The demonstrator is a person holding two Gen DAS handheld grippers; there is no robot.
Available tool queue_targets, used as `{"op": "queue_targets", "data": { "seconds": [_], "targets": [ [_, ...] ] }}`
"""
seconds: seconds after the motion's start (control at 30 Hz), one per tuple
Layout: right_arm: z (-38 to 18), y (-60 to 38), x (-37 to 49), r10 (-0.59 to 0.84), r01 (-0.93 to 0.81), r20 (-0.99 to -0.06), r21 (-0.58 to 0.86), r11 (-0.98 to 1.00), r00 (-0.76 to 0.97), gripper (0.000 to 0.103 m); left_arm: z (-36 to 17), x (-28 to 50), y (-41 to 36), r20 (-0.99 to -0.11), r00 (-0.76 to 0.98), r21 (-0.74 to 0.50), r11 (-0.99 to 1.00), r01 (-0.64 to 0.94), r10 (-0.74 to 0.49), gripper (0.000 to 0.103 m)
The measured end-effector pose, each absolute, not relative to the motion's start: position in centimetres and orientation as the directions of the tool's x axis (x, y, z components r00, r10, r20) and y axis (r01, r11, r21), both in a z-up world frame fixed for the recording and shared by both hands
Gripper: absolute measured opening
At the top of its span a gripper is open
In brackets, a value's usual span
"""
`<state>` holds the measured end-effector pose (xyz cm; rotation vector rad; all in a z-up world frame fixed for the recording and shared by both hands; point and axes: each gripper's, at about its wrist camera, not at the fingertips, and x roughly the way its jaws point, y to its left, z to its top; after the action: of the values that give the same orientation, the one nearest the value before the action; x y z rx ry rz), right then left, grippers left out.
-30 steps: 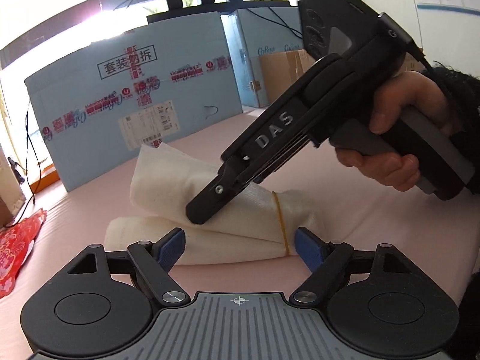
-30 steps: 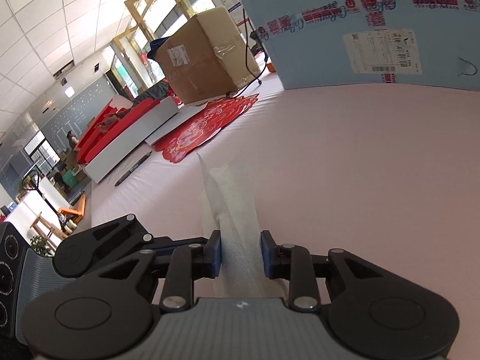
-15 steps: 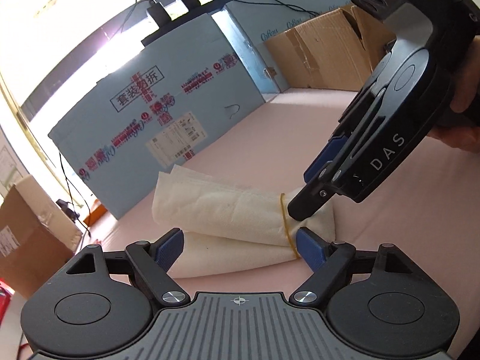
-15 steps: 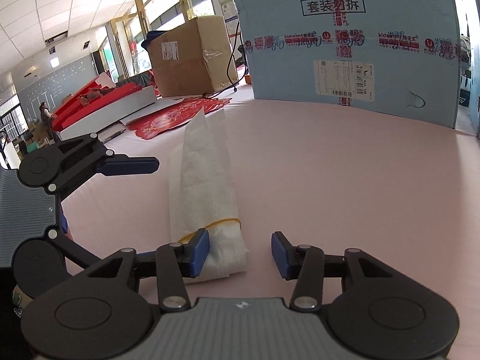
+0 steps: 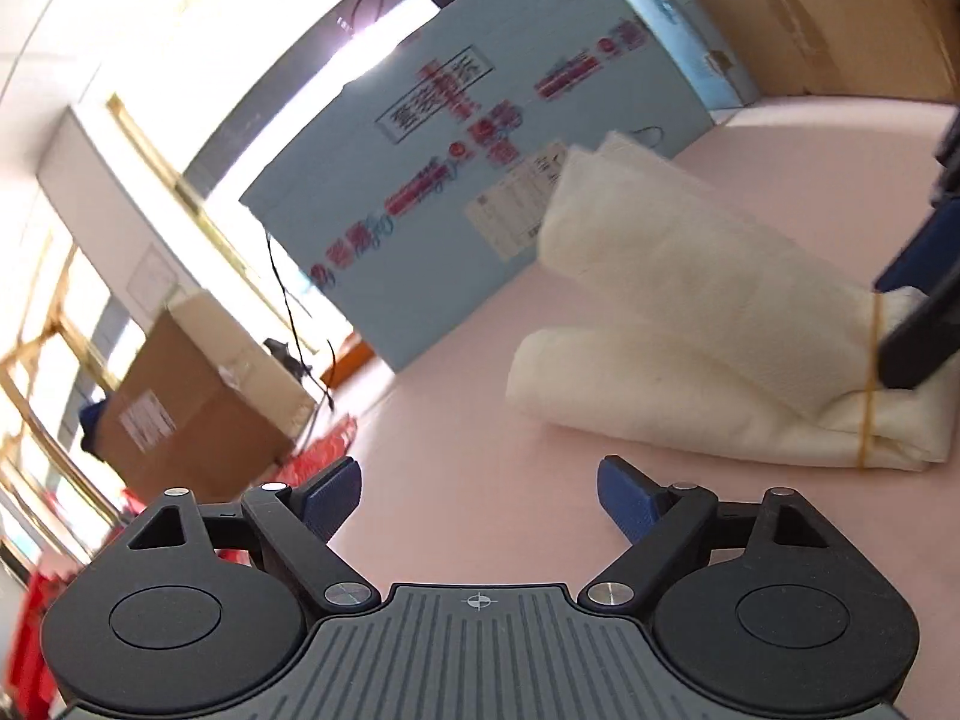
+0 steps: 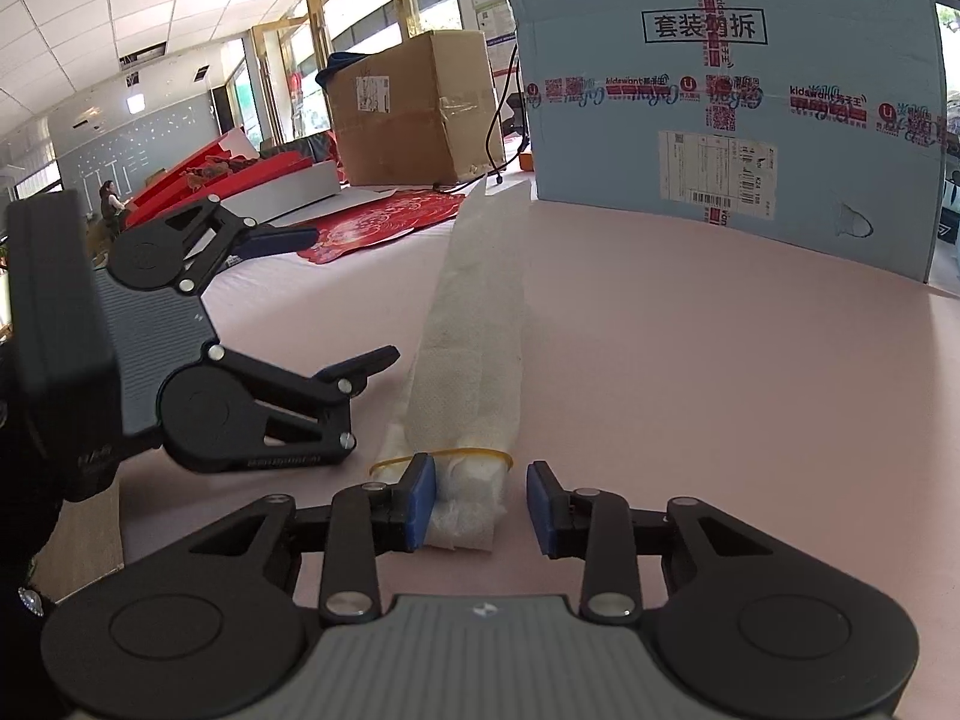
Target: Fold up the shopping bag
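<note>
Surface: pink counter (image 6: 720,360) under both my claws, blue carton (image 6: 732,96) standing at its far edge.
Bag: folded white shopping bag (image 6: 474,324) lies flat; I see its long axis running straight away from my right claw (image 6: 480,507) toward the carton.
Band: yellow rubber band (image 6: 474,452) circles the near end.
Right claw: closing, bag's near end between the pads, left pad touching, right pad apart.
Left claw: I have my left claw (image 5: 480,498) wide open, nothing in it, bag ahead to its right.
</note>
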<state>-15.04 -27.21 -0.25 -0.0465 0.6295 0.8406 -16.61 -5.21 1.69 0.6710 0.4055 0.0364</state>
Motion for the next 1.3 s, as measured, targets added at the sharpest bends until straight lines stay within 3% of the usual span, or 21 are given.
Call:
{"op": "queue_targets", "data": {
  "seconds": [0.17,0.23,0.43,0.53,0.63,0.9,1.03,1.17,1.3],
  "targets": [
    [-0.4,-27.6,-14.7,0.694,-0.701,-0.534,0.238,0.672,0.483,0.036,4.5,-20.3,-4.5,-0.403,0.897,0.463,0.804,0.373,-0.184,0.088],
    [-0.4,-27.6,-14.7,0.694,-0.701,-0.534,0.239,0.672,0.483,0.036,4.0,-20.8,-5.8,-0.425,0.875,0.479,0.763,0.434,-0.231,0.088],
    [-0.3,-27.2,-14.9,0.682,-0.704,-0.538,0.212,0.678,0.495,0.036,2.4,-20.1,-9.4,-0.450,0.883,0.616,0.670,0.415,-0.133,0.093],
    [-0.3,-27.0,-15.2,0.673,-0.707,-0.539,0.188,0.682,0.506,0.036,1.8,-20.0,-11.2,-0.412,0.910,0.729,0.579,0.364,-0.053,0.101],
    [-0.5,-27.2,-15.3,0.681,-0.711,-0.534,0.194,0.676,0.501,0.035,1.2,-18.7,-10.3,-0.371,0.928,0.760,0.586,0.279,0.040,0.101],
    [-0.5,-27.0,-15.4,0.680,-0.718,-0.534,0.180,0.672,0.503,0.033,3.2,-12.6,-4.2,-0.481,0.871,0.452,0.824,0.343,-0.099,0.101],
    [-0.5,-27.1,-15.3,0.682,-0.719,-0.534,0.185,0.670,0.499,0.033,3.3,-9.4,-0.8,-0.571,0.783,0.244,0.860,0.449,-0.246,0.101],
    [-0.5,-27.2,-15.0,0.689,-0.717,-0.534,0.202,0.667,0.490,0.034,3.1,-8.8,2.8,-0.617,0.564,0.001,0.717,0.697,-0.548,0.101],
    [-0.4,-27.1,-15.0,0.688,-0.718,-0.536,0.201,0.667,0.489,0.034,5.0,-9.7,5.7,-0.549,0.673,0.042,0.788,0.614,-0.495,0.100]
  ]
}}
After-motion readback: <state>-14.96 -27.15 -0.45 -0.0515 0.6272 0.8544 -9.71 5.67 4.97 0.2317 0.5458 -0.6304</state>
